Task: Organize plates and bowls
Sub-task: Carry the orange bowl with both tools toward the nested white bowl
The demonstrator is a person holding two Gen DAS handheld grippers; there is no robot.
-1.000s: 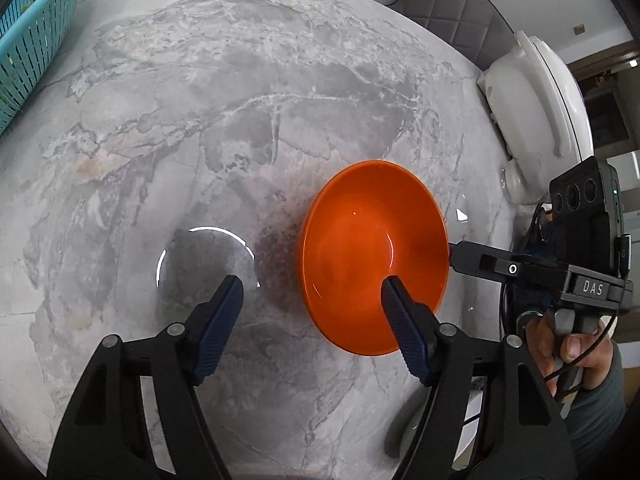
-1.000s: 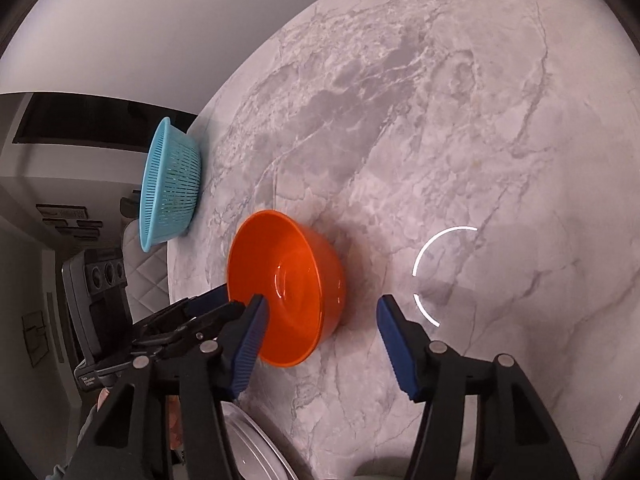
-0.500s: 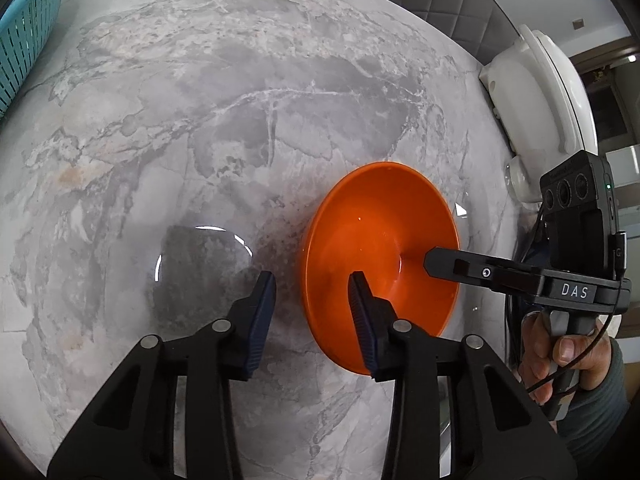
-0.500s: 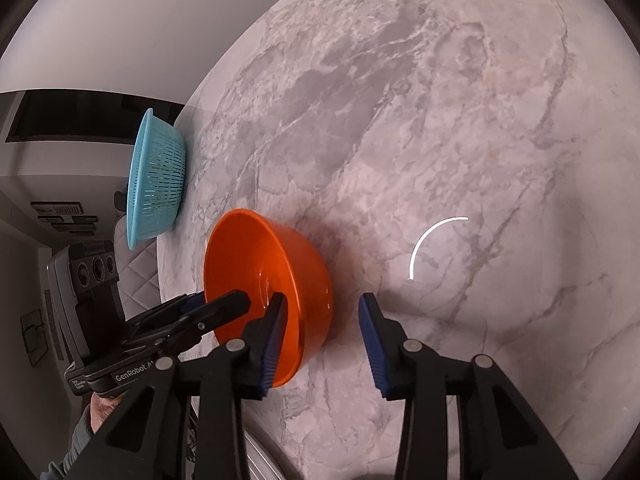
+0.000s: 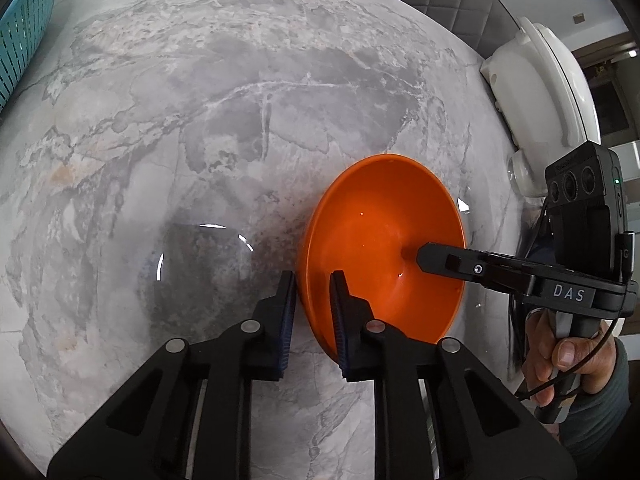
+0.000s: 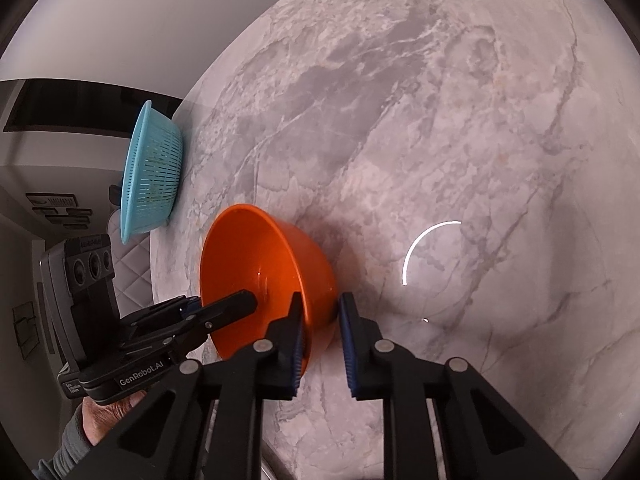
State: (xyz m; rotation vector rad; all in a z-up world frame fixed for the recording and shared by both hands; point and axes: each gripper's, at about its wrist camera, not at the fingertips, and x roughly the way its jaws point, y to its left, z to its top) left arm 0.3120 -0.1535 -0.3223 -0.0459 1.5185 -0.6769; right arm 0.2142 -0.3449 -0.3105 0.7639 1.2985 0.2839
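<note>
Bowl (image 5: 384, 248) is the 1 task item in view: orange, glossy, deep, sitting on the marble counter (image 5: 200, 120) with both grippers on its rim from opposite sides. Left gripper (image 5: 312, 308) has 1 finger outside the wall and 1 inside, the jaws drawn to a narrow gap that straddles the near rim; the pads look to be touching or just about touching the wall, though I cannot tell whether they are pressing. Right gripper (image 6: 320, 328) stands the same way on the opposite rim, jaws narrowed around the wall, its inner finger inside the bowl. Beyond the bowl from the right gripper, a blue colander (image 6: 152, 172) sits at the counter's edge; a white appliance (image 5: 544, 112) lies beyond the bowl from the left gripper. Judging by the sheen, the bowl is probably hard plastic or glazed: stiff, light to moderate in weight, and slippery, so a thin rim pinch could slide. The rim is the sensible hold, with pads set deep over the wall and both sides lifted level so it does not tip.
</note>
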